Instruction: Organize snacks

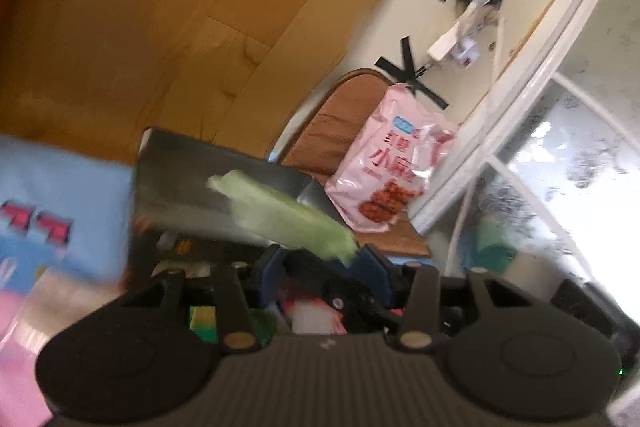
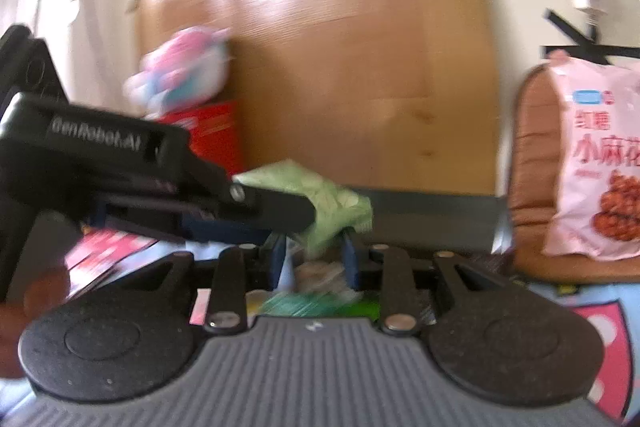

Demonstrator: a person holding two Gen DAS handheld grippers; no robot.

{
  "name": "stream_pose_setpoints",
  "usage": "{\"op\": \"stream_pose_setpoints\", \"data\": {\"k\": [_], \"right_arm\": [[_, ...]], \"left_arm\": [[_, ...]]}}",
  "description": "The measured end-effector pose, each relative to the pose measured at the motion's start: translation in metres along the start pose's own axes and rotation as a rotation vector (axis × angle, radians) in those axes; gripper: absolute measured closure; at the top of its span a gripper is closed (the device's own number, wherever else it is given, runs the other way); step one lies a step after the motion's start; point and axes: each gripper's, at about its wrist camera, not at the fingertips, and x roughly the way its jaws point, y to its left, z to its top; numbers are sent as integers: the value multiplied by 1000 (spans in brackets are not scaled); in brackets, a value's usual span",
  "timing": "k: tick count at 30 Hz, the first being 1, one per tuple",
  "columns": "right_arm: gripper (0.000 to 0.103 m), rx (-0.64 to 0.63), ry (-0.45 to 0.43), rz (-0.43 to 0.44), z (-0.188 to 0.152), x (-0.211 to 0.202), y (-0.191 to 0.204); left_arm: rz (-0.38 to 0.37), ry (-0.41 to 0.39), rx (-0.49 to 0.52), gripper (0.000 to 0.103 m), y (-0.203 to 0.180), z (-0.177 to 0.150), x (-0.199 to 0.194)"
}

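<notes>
Both grippers clamp one green snack packet (image 2: 332, 207) at frame centre. The left gripper (image 1: 324, 259) pinches one end. The right gripper (image 2: 314, 247) pinches the other.

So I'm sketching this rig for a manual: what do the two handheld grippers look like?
Both are matte black with a grey ribbed base, two round black discs, black linkage bars on silver rivets, and dark blue finger pads. The left gripper carries white "GenRobot.AI" lettering on its side. The right gripper shows a small white logo on its base. No cables visible.
</notes>
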Motion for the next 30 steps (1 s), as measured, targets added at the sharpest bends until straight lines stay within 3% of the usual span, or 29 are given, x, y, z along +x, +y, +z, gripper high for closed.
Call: {"op": "stream_pose_setpoints", "data": {"k": [3,5,7,9,14,18,22,26,30], "right_arm": [[69,31,26,-74,9,29,-21],[69,44,42,-126,9,34,-32],[67,98,39,-127,4,20,-45],[59,143,23,-131,-6,-1,-56],[58,329,143,-91,-51,-40,-74],[58,414,237,-67,-79,-49,-69],[56,414,255,10,-81,-56,-45],[53,345,243,33,-88,-69,-16],[53,243,254,81,-92,-85,14]], "left_arm": [[44,-21,-1,56,3,6,23],[40,-27,-32,54,6,2,17],[21,-46,-33,49,10,-9,0],[21,-54,-36,47,12,-21,-16],[-63,58,-59,48,7,-64,-28],[-33,173,-61,48,2,-91,-6],[-20,161,-44,53,-4,-98,-20],[-2,163,-39,67,4,-123,-53],[3,143,-121,67,19,-148,-88]]}}
